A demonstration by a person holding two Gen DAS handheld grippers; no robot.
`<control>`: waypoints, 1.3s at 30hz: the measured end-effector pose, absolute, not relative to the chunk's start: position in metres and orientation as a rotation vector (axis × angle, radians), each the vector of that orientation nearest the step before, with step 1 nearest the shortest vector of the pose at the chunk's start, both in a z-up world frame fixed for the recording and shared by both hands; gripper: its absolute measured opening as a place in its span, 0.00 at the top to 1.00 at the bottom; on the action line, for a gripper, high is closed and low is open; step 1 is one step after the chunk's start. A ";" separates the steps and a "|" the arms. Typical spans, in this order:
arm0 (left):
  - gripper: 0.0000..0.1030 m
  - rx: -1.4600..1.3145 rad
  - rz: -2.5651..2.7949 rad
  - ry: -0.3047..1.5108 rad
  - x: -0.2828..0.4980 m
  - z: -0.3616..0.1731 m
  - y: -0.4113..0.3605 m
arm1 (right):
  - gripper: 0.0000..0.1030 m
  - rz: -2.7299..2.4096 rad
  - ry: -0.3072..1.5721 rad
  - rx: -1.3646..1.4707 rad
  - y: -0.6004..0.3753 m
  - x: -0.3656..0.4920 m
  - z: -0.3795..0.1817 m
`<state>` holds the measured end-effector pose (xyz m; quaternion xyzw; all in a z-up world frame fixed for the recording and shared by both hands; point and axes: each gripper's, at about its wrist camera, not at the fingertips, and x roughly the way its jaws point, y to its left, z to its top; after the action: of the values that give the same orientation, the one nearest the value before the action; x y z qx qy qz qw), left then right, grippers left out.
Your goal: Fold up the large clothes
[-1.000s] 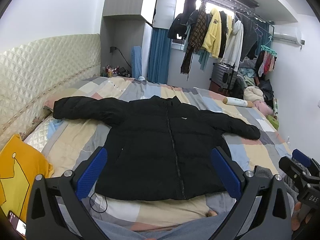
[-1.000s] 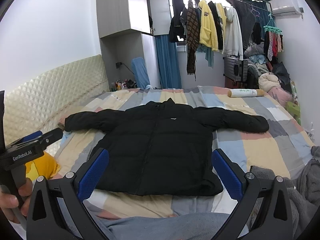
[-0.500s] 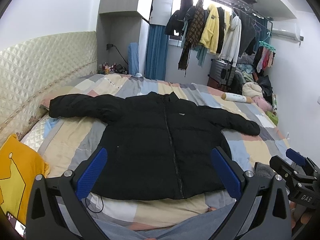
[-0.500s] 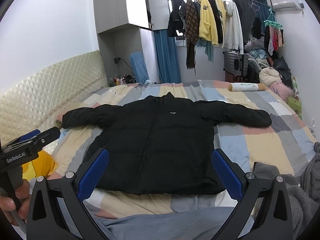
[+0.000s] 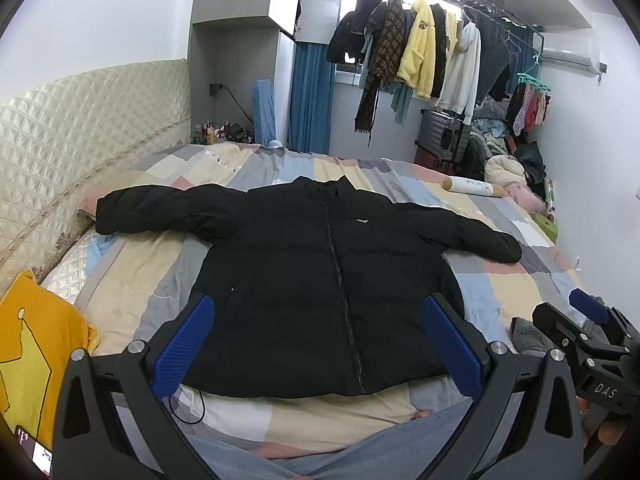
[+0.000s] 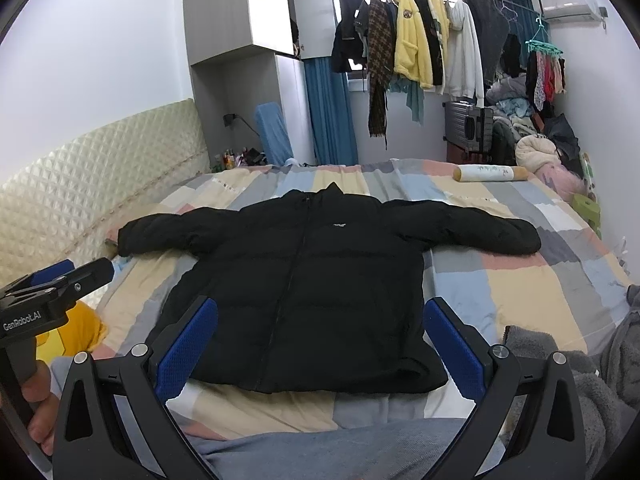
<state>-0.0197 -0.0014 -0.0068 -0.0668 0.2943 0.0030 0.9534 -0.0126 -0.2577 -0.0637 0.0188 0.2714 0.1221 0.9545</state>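
While spread flat, zipped and front up with sleeves outstretched, black puffer jacket [image 5: 328, 300] [image 6: 312, 292] on patchwork bedspread [image 5: 520, 292] [image 6: 520, 288], hem partly hidden behind blue pads. Yellow pillow [image 5: 32, 344] fuller in left view. Beyond left gripper [image 5: 320, 344] and right gripper [image 6: 320, 340], both wide apart, holding nothing.

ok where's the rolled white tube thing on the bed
In both views the white roll lies at the bed's far right edge, beyond the black jacket and its right-hand sleeve, near the suitcase.
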 end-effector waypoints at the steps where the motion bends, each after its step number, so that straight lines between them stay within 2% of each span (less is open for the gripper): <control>1: 0.00 -0.138 0.000 0.602 -0.019 -0.007 -0.001 | 0.00 0.246 0.551 0.039 -0.258 -0.012 -0.064; 21: 0.00 -0.117 0.045 0.633 -0.008 -0.004 -0.002 | 0.00 0.259 0.581 0.042 -0.258 0.007 -0.081; 39: 0.00 -0.108 -0.018 0.602 0.087 -0.025 0.024 | 0.00 0.239 0.605 0.082 -0.258 0.080 -0.109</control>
<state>0.0867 0.0243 -0.0245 -0.0529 0.2962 -0.0088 0.9536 0.0802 -0.2580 -0.1087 0.0405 0.2969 0.1175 0.9468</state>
